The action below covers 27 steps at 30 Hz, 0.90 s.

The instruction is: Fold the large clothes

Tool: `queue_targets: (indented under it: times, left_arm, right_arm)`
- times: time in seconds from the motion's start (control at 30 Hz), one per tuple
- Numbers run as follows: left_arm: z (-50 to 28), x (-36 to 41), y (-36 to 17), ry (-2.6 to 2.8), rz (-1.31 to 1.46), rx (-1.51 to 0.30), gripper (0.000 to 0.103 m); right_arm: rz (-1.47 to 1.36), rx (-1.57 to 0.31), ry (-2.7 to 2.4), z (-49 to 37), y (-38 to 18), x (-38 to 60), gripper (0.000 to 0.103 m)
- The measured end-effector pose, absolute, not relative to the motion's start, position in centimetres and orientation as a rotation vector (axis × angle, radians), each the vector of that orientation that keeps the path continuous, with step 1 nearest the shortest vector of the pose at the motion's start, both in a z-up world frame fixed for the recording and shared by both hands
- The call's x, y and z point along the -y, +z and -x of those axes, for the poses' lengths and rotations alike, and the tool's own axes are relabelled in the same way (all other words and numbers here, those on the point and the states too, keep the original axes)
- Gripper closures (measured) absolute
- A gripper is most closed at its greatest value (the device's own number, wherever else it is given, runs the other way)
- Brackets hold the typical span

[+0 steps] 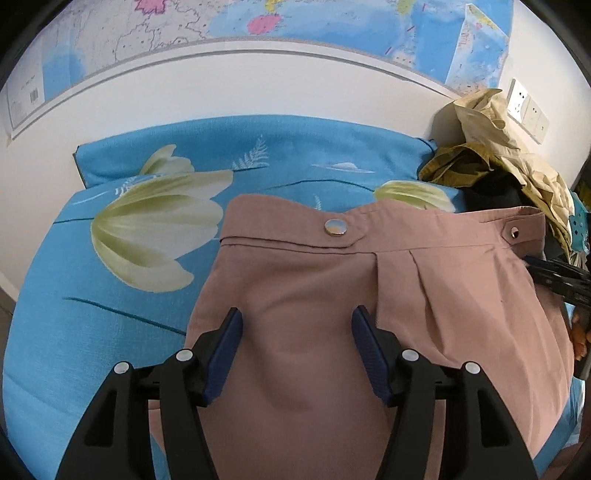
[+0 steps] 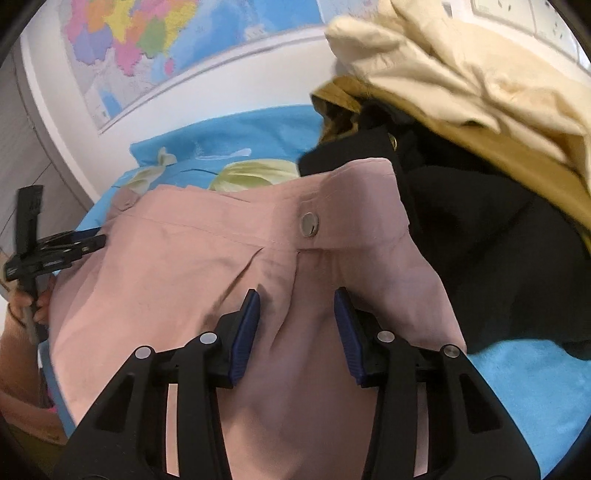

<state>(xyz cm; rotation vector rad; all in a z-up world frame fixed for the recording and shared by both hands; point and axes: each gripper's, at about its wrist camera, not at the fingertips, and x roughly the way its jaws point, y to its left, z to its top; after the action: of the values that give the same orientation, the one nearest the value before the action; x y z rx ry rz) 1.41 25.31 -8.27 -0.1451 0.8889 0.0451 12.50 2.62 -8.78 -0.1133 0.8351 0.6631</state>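
Trousers [image 1: 332, 295] flat on bedsheet [image 1: 74, 295], both tongs (spread) above, clothes pile [image 2: 480, 184] crowding right edge

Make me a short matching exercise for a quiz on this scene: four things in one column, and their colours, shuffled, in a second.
Things:
1. trousers
2. bedsheet
3. snap button
4. top garment of the pile

Colours:
A. cream
B. blue with pale flowers
C. dusty pink
D. silver

Pairs: 1-C, 2-B, 3-D, 4-A

Both wrist views close above pink trousers [image 1: 332, 288], facing wall map [image 1: 295, 22]; shared waistband.
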Motion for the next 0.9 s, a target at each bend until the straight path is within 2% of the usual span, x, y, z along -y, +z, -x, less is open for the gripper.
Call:
queue_targets:
  times: [0.17, 0.33, 0.47, 0.6, 0.73, 0.9]
  left_arm:
    - [-1.7, -25.5, -8.7, 0.042, 0.157, -0.903, 0.04]
    - [-2.2, -25.4, -9.2, 0.051, 0.151, -0.913, 0.035]
    - [-2.4, -25.5, -9.3, 0.065, 0.15, -0.917, 0.033]
    - [-2.9, -25.0, -9.3, 0.114, 0.119, -0.939, 0.023]
    - [-1.5, -25.8, -8.0, 0.15, 0.167, -0.902, 0.025]
    - [2.9, -26.7, -5.7, 0.104, 0.224, -0.816, 0.025]
  right_arm:
    - [0.129, -0.802, 0.719, -9.2, -7.3, -1.6, 0.055]
    - [0.13, -0.885, 0.696, -10.3, -10.2, -1.9, 0.056]
    - [0.096, -0.86, 0.691, -11.2, -10.5, -1.9, 0.06]
    - [0.095, -0.882, 0.677, -11.2, -10.2, -2.0, 0.059]
    - [0.071, -0.838, 0.677, -9.6, -8.1, -0.5, 0.052]
    - [0.03, -0.829, 0.669, -7.6, -6.9, 1.9, 0.052]
